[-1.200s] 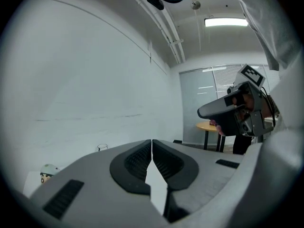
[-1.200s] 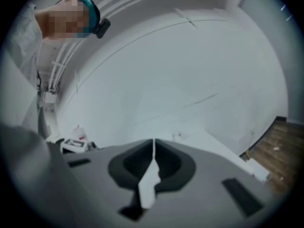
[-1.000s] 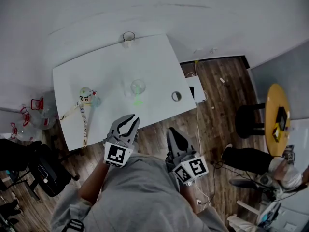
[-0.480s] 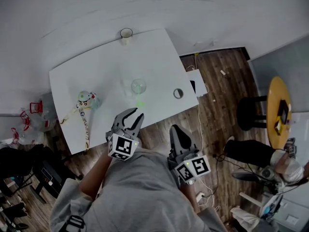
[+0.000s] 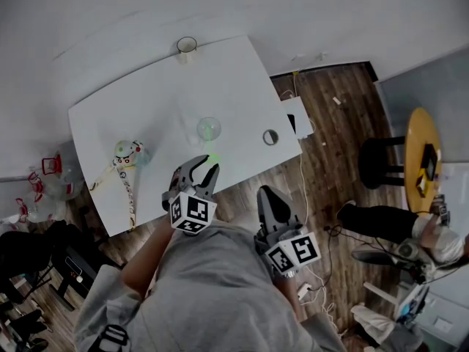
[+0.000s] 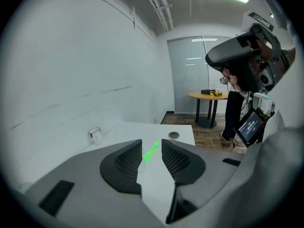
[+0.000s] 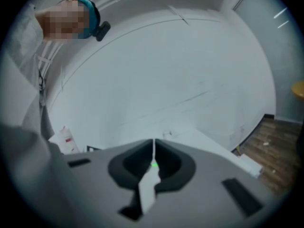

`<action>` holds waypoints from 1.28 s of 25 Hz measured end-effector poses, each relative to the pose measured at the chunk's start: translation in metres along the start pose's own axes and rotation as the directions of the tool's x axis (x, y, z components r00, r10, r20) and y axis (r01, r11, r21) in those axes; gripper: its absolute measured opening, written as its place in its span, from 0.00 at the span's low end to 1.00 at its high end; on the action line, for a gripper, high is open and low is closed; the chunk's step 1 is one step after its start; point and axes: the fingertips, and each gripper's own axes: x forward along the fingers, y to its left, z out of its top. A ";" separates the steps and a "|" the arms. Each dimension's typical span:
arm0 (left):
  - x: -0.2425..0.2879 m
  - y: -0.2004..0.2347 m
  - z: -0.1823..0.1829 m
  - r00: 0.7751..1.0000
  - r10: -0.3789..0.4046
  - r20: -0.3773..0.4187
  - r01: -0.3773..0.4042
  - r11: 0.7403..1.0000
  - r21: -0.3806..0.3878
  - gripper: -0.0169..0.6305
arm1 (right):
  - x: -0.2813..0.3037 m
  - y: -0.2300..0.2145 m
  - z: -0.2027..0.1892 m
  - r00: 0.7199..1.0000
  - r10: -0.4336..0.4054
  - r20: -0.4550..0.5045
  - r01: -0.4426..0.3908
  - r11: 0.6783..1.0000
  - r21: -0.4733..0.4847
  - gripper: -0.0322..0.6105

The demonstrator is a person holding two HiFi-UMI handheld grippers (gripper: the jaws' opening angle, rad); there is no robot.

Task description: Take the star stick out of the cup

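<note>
The left gripper (image 5: 204, 169), whose empty jaws have just been opening wide, sits at six o'clock from the cup (image 5: 209, 123) with the green stick (image 5: 209, 133). The right gripper (image 5: 265, 196) has its jaws closed.

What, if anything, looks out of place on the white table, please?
Nothing looks spilled or damaged. The only untidy thing is the strap beside the small figure, trailing loosely toward the table's near left edge.
</note>
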 end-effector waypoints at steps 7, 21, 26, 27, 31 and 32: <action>0.016 -0.002 -0.008 0.999 0.019 -0.047 -0.018 0.999 0.036 0.26 | -0.004 -0.012 0.002 0.999 -0.033 0.002 0.033 0.999 -0.003 0.11; 0.023 0.005 -0.008 0.994 0.085 -0.071 -0.085 0.996 0.012 0.12 | -0.016 -0.025 0.001 0.998 -0.067 0.022 0.066 0.998 0.021 0.11; 0.018 0.015 -0.007 0.988 0.140 -0.060 -0.139 0.990 0.008 0.10 | -0.017 -0.023 -0.001 0.997 -0.071 0.019 0.070 0.997 0.024 0.11; 0.017 0.017 -0.007 0.987 0.148 -0.058 -0.148 0.989 0.004 0.09 | -0.017 -0.022 -0.001 0.997 -0.071 0.019 0.070 0.997 0.025 0.11; 0.014 0.025 -0.008 0.983 0.178 -0.053 -0.180 0.983 -0.040 0.09 | -0.015 -0.022 -0.003 0.998 -0.065 0.019 0.064 0.997 0.031 0.11; 0.013 0.027 -0.008 0.981 0.186 -0.049 -0.188 0.981 -0.056 0.09 | -0.014 -0.021 -0.004 0.998 -0.061 0.019 0.060 0.998 0.030 0.11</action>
